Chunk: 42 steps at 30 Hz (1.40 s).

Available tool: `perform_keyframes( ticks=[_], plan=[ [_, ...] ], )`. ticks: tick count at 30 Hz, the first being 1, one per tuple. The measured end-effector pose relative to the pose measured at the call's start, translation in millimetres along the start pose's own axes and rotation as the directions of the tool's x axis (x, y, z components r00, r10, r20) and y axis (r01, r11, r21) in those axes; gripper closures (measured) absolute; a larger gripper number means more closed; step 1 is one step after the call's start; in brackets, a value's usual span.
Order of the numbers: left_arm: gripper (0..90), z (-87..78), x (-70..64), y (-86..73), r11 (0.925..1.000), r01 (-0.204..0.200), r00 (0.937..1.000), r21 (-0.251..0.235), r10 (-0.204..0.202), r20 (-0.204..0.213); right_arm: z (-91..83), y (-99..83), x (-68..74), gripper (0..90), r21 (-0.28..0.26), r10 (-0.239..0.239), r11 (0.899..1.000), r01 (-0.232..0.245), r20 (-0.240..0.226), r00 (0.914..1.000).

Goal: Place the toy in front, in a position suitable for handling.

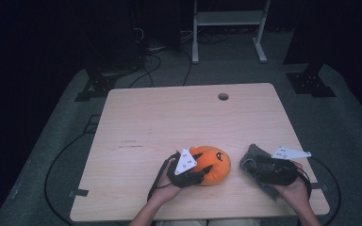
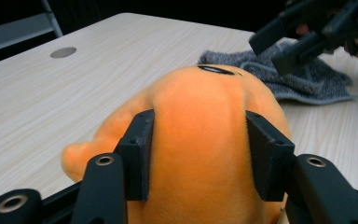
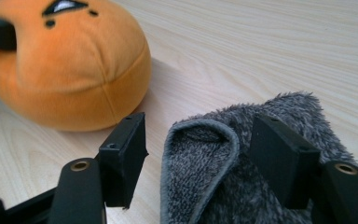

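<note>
High view: table print (image 1: pixel 128 144) illegible

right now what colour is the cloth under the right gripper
Grey, a fuzzy towel-like cloth; the right gripper view shows it best.

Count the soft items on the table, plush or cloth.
2. An orange plush toy near the front edge, with the left gripper closed around it. A grey towel lies to its right, with the right gripper open over its folded corner. None seems hidden.
</note>
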<state>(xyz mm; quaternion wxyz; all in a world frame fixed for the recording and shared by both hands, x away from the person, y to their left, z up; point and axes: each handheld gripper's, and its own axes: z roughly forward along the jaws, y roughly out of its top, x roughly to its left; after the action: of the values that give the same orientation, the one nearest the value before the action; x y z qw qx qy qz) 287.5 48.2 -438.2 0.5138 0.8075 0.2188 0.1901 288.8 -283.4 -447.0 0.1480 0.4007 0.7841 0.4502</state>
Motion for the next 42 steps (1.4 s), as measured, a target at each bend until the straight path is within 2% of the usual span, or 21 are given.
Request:
perform_keyframes(
  ticks=[4, 7, 8, 9, 10, 11, 13, 14, 17, 19, 26, 27, 28, 29, 30, 32, 35, 37, 38, 39, 42],
  plan=[
    [44.3, -0.9, 2.0, 0.5, 0.9999, 0.009, 0.9999, 0.004, -0.009, 0.011, 0.4, 1.3, -2.1, 35.0, -0.005, 0.007, 1.000, -0.007, 0.016, 0.9999],
    [36.0, -4.0, 3.6, 3.3, 0.9999, 0.009, 0.9999, 0.011, -0.009, 0.014, -1.0, 5.8, -4.7, 35.0, -0.024, 0.011, 1.000, -0.010, 0.038, 0.9992],
    [30.0, -5.6, 3.9, 4.9, 0.9999, 0.009, 0.9998, 0.009, -0.009, 0.015, -1.3, 7.8, -6.7, 35.0, -0.034, 0.020, 0.999, -0.019, 0.052, 0.9984],
    [23.5, -8.4, 4.7, 6.7, 1.0000, 0.003, 0.9997, 0.003, -0.003, 0.025, -2.1, 11.1, -12.5, 36.2, -0.051, 0.036, 0.998, -0.033, 0.066, 0.9972],
    [23.5, -12.2, 6.0, 9.0, 0.9999, 0.006, 0.9991, -0.012, -0.005, 0.041, -2.1, 11.1, -12.5, 36.2, -0.051, 0.036, 0.998, -0.033, 0.066, 0.9972],
    [18.1, -20.2, 8.9, 14.2, 0.9994, 0.009, 0.9988, -0.032, -0.008, 0.048, -2.5, 14.2, -18.1, 37.1, -0.044, 0.051, 0.998, -0.047, 0.086, 0.9950],
    [17.1, -26.2, 11.9, 17.0, 0.9986, 0.007, 0.9988, -0.052, -0.005, 0.048, -2.7, 15.0, -19.9, 37.6, -0.044, 0.054, 0.998, -0.050, 0.099, 0.9936],
    [15.9, -30.0, 14.4, 18.4, 0.9979, 0.013, 0.9987, -0.064, -0.010, 0.050, -3.4, 16.6, -24.7, 38.5, -0.039, 0.071, 0.997, -0.066, 0.123, 0.9898],
    [15.0, -35.8, 22.5, 17.2, 0.9976, 0.020, 0.9989, -0.066, -0.018, 0.044, -2.0, 16.1, -27.2, 41.8, -0.022, 0.081, 0.997, -0.078, 0.131, 0.9882],
    [15.0, -37.1, 27.9, 13.6, 0.9980, 0.033, 0.9989, -0.054, -0.031, 0.036, 3.8, 14.2, -27.2, 47.6, 0.030, 0.071, 0.997, -0.076, 0.142, 0.9873],
    [15.0, -32.0, 34.0, 4.7, 0.9987, 0.049, 0.9983, -0.011, -0.049, 0.031, 16.1, 8.7, -28.3, 54.8, 0.113, 0.058, 0.990, -0.079, 0.177, 0.9825],
    [15.0, -29.7, 33.5, 2.5, 0.9989, 0.046, 0.9985, 0.006, -0.046, 0.030, 20.3, 6.4, -28.3, 54.8, 0.142, 0.048, 0.987, -0.075, 0.187, 0.9812],
    [15.0, -28.1, 32.7, 0.9, 0.9990, 0.040, 0.9987, 0.021, -0.040, 0.031, 20.3, 6.4, -28.3, 54.8, 0.142, 0.048, 0.987, -0.075, 0.187, 0.9812],
    [15.0, -26.6, 31.7, -0.4, 0.9990, 0.032, 0.9989, 0.031, -0.033, 0.033, 29.5, 2.1, -28.4, 50.0, 0.212, 0.050, 0.973, -0.086, 0.168, 0.9845],
    [15.0, -25.7, 30.9, -1.2, 0.9990, 0.025, 0.9990, 0.036, -0.026, 0.036, 33.8, -1.2, -26.4, 48.7, 0.225, 0.043, 0.971, -0.080, 0.164, 0.9855],
    [15.0, -23.9, 30.1, -1.6, 0.9987, 0.033, 0.9982, 0.038, -0.035, 0.049, 35.0, -2.8, -23.3, 48.5, 0.211, 0.020, 0.976, -0.058, 0.176, 0.9841],
    [16.0, -21.0, 28.5, -3.0, 0.9983, 0.036, 0.9977, 0.046, -0.038, 0.056, 35.9, -2.1, -19.8, 50.1, 0.219, 0.014, 0.974, -0.059, 0.201, 0.9795],
    [21.9, -17.7, 23.0, -7.6, 0.9982, 0.008, 0.9965, 0.060, -0.013, 0.082, 35.2, -2.4, -21.2, 58.7, 0.216, 0.013, 0.975, -0.059, 0.208, 0.9780],
    [22.9, -17.7, 23.0, -7.6, 0.9982, 0.008, 0.9965, 0.060, -0.013, 0.082, 35.2, -2.4, -21.2, 58.7, 0.216, 0.013, 0.975, -0.059, 0.208, 0.9780],
    [23.9, -16.6, 17.5, -8.9, 0.9972, -0.027, 0.9970, 0.070, 0.022, 0.074, 33.7, -1.4, -22.6, 70.2, 0.222, 0.029, 0.972, -0.080, 0.221, 0.9749],
    [26.1, -15.3, 15.7, -9.1, 0.9973, -0.022, 0.9977, 0.070, 0.017, 0.066, 32.4, -1.1, -24.2, 75.6, 0.225, 0.046, 0.969, -0.097, 0.222, 0.9740]
  ],
)
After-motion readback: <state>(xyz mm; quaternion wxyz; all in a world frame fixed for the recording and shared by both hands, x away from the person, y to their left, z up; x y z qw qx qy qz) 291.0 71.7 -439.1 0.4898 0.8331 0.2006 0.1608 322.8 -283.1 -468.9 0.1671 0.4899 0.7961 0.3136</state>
